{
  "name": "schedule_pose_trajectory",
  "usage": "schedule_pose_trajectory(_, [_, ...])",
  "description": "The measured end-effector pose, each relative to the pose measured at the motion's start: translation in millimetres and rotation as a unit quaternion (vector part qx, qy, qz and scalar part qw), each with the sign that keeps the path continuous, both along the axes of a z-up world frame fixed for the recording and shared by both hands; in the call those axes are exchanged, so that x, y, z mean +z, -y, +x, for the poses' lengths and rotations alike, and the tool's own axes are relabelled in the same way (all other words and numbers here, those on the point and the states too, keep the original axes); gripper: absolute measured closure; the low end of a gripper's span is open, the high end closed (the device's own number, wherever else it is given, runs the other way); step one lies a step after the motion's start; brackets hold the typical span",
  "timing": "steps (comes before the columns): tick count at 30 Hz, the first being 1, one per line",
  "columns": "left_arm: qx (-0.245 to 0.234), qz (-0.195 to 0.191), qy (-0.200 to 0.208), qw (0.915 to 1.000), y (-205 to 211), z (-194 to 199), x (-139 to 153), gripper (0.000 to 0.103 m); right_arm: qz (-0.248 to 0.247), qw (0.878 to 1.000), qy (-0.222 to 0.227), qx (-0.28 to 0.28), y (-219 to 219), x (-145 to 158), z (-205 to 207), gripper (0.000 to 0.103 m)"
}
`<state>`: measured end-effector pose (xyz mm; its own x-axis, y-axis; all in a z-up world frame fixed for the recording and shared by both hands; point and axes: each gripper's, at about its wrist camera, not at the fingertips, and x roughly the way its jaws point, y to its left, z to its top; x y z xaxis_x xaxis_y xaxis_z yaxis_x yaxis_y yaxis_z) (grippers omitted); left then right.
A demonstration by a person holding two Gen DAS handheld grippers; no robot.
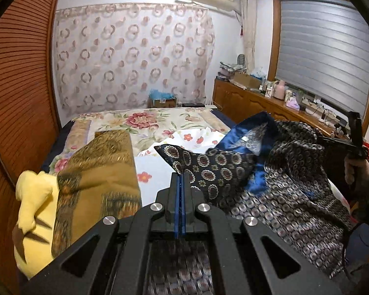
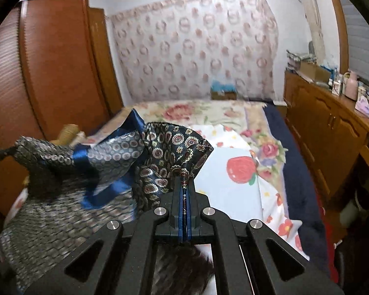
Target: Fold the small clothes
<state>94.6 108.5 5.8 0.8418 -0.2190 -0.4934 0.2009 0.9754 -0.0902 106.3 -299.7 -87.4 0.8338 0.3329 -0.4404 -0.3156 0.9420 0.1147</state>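
Already you have both the left tool [image 1: 182, 179] and right tool [image 2: 184, 184] clamped on the dark patterned garment [image 1: 270, 172], lifted above the bed [image 1: 145, 120], its folding barely begun.

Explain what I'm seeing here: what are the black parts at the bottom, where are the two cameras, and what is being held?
No robot: a person holds a hand-held claw in each hand, with a fisheye camera on each looking along its fingers. The left view shows the left claw shut on a corner of the dark patterned garment. The right view shows the right claw shut on another edge of it. The garment, blue-trimmed, hangs between them over a flowered bed. A folded brown cloth and a yellow cloth lie to the left. The person's right hand shows at the left view's right edge.
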Motion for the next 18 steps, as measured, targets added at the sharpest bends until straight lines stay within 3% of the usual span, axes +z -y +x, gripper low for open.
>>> schedule_pose_trajectory(8, [0.028,-0.023,-0.013,0.9993,-18.6,-76.0,-30.7,0.102,0.021,1.000,-0.002,0.013,26.4,-15.7,-101.6,0.101])
schedule_pose_trajectory(13, [0.053,-0.046,-0.032,0.9970,-40.8,-106.1,-48.4,0.102,0.006,0.999,-0.040,0.009,44.8,-29.0,-132.7,0.101])
schedule_pose_trajectory(18, [0.060,-0.030,-0.045,0.9967,-40.8,-118.8,-53.8,0.102,-0.011,0.998,-0.067,0.014,51.7,-24.3,-156.8,0.101])
